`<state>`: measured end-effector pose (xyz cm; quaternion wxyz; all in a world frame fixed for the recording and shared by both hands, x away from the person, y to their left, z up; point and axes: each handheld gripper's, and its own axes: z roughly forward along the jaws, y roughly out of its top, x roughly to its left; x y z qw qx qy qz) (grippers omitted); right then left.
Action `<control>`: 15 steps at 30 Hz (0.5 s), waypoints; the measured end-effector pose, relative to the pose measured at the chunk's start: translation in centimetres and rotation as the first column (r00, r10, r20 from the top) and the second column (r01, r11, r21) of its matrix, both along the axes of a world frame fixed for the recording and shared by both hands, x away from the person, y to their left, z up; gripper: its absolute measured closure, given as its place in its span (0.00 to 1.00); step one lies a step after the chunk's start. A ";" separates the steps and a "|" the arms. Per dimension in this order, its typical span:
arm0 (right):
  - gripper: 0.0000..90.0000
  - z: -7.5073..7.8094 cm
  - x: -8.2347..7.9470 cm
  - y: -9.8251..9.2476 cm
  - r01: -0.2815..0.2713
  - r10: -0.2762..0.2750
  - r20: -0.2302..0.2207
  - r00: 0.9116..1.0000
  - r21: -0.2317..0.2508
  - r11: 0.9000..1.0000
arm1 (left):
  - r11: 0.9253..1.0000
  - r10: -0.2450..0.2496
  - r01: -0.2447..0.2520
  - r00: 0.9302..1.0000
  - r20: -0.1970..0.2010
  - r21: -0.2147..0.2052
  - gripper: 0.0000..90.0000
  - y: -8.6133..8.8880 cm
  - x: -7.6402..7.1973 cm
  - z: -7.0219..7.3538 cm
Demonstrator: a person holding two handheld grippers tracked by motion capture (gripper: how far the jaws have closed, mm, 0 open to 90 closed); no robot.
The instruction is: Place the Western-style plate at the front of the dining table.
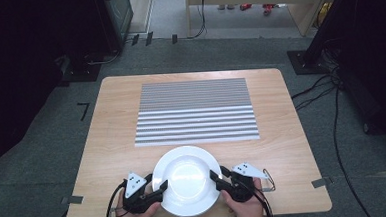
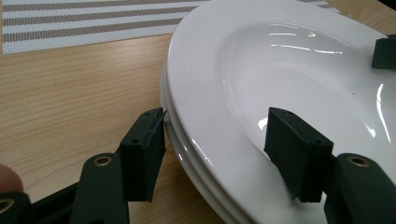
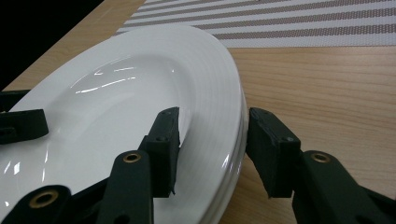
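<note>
The plate sits at the table's near edge. My 2 grippers, left and right, straddle its rim, jaws apart, not yet clamped. I should close both evenly, then lift level toward the mat.

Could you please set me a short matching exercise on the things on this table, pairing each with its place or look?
Things:
1. plate
2. mat
3. left claw
4. table

Descriptions:
a. grey and white stripes, lying on the far half of the table
b. light wood
c. white and glossy, at the near edge between both claws
d. black, one jaw over the plate's rim and one outside it, at the plate's left side

Pairs: 1-c, 2-a, 3-d, 4-b
</note>
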<state>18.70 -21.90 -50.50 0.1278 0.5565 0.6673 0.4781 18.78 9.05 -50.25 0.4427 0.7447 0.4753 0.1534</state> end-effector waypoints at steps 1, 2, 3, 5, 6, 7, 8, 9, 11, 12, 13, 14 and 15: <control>0.63 0.0 0.0 0.0 0.004 -0.004 0.003 1.000 -0.001 1.000 | 1.000 0.000 0.000 1.000 0.000 0.000 0.43 0.0 0.0 0.0; 0.63 0.0 -0.1 0.0 0.007 -0.007 0.003 1.000 0.002 1.000 | 1.000 0.001 -0.001 1.000 0.000 0.000 0.43 0.0 0.0 0.0; 0.63 0.0 -0.1 0.0 0.007 -0.007 0.003 1.000 0.002 1.000 | 1.000 0.001 -0.001 1.000 0.000 0.000 0.43 0.0 0.0 0.0; 0.64 0.1 -0.2 0.0 0.014 -0.014 0.003 1.000 0.003 1.000 | 1.000 0.001 -0.001 1.000 0.001 0.000 0.43 0.0 0.0 0.0; 0.64 0.1 -0.2 0.0 0.016 -0.016 0.002 1.000 0.004 1.000 | 1.000 0.001 -0.001 1.000 0.001 0.000 0.44 0.0 0.0 0.0; 0.64 0.1 -0.3 0.0 0.015 -0.015 0.009 1.000 0.001 1.000 | 1.000 0.002 -0.002 1.000 0.002 0.000 0.44 0.0 -0.1 0.0; 0.64 0.1 -0.4 0.0 0.018 -0.018 0.013 1.000 -0.002 1.000 | 1.000 0.003 -0.003 1.000 0.004 0.001 0.44 0.0 -0.1 0.1; 0.64 0.1 -0.4 0.0 0.018 -0.018 0.013 1.000 -0.002 1.000 | 1.000 0.003 -0.003 1.000 0.004 0.001 0.44 0.0 -0.1 0.1; 0.65 0.1 -0.5 0.0 0.028 -0.028 0.027 0.999 0.004 1.000 | 1.000 0.002 -0.002 1.000 0.005 0.001 0.44 0.0 -0.1 0.1; 0.74 0.1 -0.7 -0.2 0.043 -0.045 0.045 0.998 0.029 0.999 | 1.000 0.000 0.000 1.000 0.004 0.000 0.44 0.1 -0.1 0.1; 0.76 0.2 -0.8 -0.3 0.053 -0.055 0.047 0.997 0.045 0.998 | 1.000 0.000 0.000 1.000 0.004 0.000 0.45 0.1 -0.1 0.1; 0.76 0.3 -0.8 -0.4 0.056 -0.058 0.046 0.997 0.049 0.997 | 1.000 0.001 -0.001 1.000 0.004 0.000 0.45 0.1 -0.1 0.1; 0.76 0.3 -0.8 -0.4 0.056 -0.058 0.046 0.997 0.049 0.997 | 1.000 0.001 -0.001 1.000 0.004 0.000 0.45 0.1 -0.1 0.1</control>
